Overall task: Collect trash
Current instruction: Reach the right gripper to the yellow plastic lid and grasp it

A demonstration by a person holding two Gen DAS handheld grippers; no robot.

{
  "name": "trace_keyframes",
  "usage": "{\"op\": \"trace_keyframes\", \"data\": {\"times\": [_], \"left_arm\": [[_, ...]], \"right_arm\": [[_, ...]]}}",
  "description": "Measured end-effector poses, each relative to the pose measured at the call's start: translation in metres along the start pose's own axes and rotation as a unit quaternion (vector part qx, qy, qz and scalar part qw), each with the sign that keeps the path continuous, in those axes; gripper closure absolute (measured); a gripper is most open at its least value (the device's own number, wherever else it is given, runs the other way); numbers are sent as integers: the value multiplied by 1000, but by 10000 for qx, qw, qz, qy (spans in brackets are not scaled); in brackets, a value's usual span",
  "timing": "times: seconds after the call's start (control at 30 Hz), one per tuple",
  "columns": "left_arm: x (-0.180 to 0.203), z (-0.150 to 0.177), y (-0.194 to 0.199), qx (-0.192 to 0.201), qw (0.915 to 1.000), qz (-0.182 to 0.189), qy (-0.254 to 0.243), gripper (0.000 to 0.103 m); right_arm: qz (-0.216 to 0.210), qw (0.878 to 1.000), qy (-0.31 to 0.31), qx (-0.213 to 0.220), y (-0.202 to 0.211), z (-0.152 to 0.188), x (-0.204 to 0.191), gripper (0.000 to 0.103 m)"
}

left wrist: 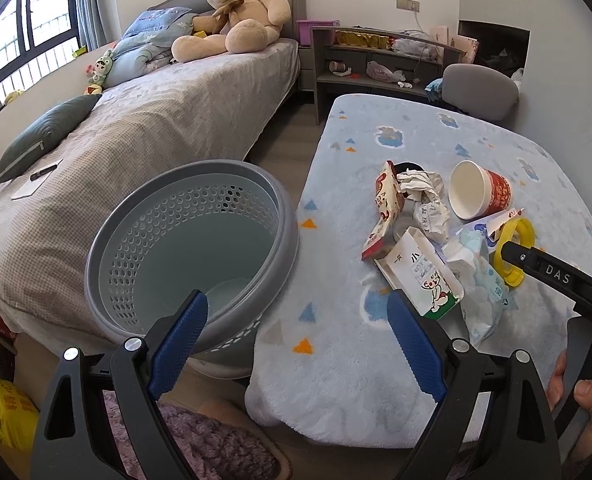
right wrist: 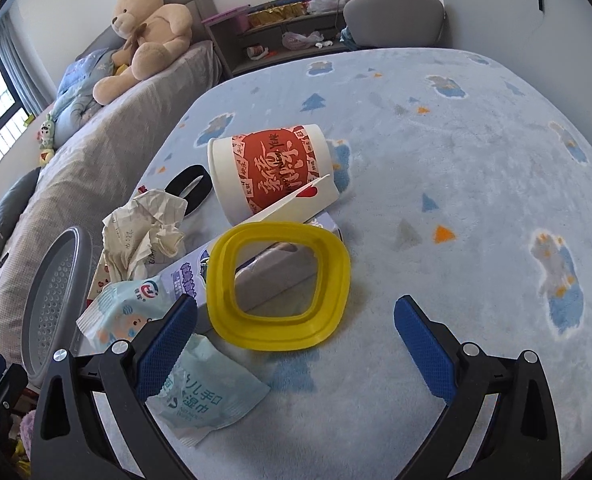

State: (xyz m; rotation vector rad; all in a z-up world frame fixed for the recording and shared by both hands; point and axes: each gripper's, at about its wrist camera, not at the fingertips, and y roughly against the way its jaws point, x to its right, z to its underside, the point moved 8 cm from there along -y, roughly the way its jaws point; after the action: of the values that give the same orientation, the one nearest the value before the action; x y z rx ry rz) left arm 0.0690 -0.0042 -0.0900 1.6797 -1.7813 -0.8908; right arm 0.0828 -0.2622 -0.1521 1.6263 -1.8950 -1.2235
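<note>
Both claws are spread apart and empty, the right claw (right wrist: 296, 320) nearing the yellow ring (right wrist: 280, 284), the left claw (left wrist: 296, 344) beside the bin (left wrist: 192, 248), ready for drops.

Bright daylight from the window (left wrist: 28, 36), soft shadows, sharp focus, strong fisheye bending and dark corners

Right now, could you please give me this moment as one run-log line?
phase: pre-grasp | left gripper: open, empty, beside grey basket | right gripper: open, empty, near yellow ring | trash: on table
</note>
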Motion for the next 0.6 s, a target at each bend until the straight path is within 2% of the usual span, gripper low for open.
{"op": "trace_keyframes", "data": {"times": [0.3,0.53,0.6], "left_arm": [[1,1,-7,-50,10000,65,33,16],[2,0,-10,-70,9999,90,35,16],[2,1,-10,-84,9999,101,41,16]], "right_arm": [[-68,10000,-12,-26,-15,-5,-1,8],[-227,9997,91,-38,-16,-6,-8,25],[-287,9995,117,-33,-14,-5,-14,34]]}}
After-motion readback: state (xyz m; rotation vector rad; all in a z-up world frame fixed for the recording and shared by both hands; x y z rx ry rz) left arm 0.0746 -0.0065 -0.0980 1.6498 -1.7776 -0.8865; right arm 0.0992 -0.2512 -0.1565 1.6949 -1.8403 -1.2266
